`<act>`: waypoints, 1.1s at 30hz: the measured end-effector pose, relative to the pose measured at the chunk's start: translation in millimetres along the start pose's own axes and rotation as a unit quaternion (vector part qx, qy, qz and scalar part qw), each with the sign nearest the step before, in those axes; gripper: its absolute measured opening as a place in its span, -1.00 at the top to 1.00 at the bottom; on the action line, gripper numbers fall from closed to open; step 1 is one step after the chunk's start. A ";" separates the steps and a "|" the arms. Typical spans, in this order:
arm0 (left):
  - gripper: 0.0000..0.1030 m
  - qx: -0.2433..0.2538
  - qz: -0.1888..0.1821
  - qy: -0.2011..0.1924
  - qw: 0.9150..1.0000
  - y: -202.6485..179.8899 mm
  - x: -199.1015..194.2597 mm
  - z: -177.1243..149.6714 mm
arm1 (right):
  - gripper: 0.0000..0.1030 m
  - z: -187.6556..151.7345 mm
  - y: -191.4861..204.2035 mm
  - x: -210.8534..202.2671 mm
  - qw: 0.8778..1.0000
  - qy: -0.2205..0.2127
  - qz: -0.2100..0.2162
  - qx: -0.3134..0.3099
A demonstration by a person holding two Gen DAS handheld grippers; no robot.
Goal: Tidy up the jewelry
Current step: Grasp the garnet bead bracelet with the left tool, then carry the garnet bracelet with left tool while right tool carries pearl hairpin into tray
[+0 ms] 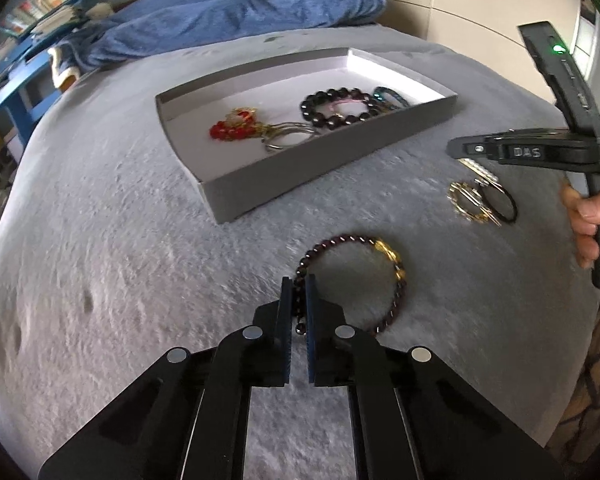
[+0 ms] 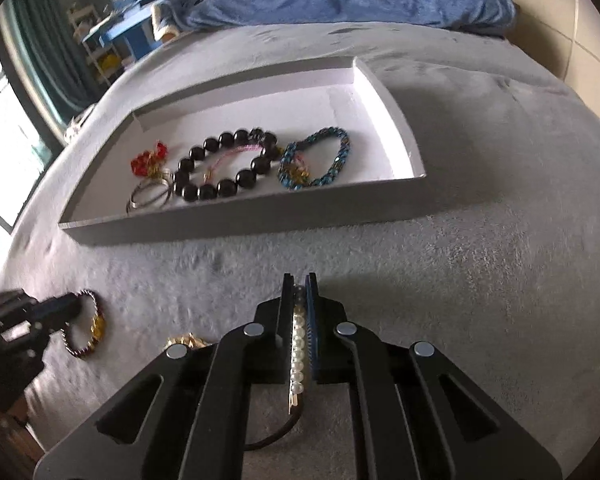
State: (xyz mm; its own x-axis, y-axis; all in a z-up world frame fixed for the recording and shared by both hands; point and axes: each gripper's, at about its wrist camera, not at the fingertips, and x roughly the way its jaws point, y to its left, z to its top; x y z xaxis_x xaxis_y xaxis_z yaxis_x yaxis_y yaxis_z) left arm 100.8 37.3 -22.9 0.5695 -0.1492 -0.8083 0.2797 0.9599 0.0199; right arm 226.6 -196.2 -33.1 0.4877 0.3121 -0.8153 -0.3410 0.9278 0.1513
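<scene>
Claws both pinched: left gripper (image 1: 299, 280) nips the dark bead bracelet (image 1: 380, 280) on its near side; right gripper (image 2: 299, 278) clamps the pearl clip (image 2: 298, 340) lengthwise along its fingers.

We hold our left gripper (image 1: 299, 286) clamped on the bead bracelet (image 1: 384, 276), our right gripper (image 2: 299, 285) clamped just beside it.

Grey fleece-covered bed (image 1: 120, 240), grey tray (image 1: 320, 176), garnet bracelet (image 1: 396, 276), gold ring brooch (image 1: 466, 202), blue pillow (image 1: 260, 4)
</scene>
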 end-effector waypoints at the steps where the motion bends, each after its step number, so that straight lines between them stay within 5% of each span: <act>1: 0.88 -0.001 -0.006 0.000 1.000 -0.4 -1.1 -1.2 | 0.89 -0.8 1.3 1.0 1.000 0.001 -0.003 -0.004; 13: 0.88 -0.004 -0.018 -0.005 1.000 -2.1 -1.4 -4.6 | 0.88 1.9 6.4 5.1 1.000 -0.002 -0.006 -0.018; 33: 0.88 -0.028 -0.036 -0.107 0.993 -6.8 -59.4 27.8 | 0.89 17.4 13.0 -53.7 0.994 -0.091 0.063 -0.022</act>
State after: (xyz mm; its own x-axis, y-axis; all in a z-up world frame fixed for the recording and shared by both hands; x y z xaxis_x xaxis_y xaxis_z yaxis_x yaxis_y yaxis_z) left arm 86.5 33.0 41.3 0.7027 -0.2589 -0.6627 0.2857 0.9557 -0.0704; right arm 210.0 -197.3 22.4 0.5748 0.4605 -0.6764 -0.4413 0.8706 0.2177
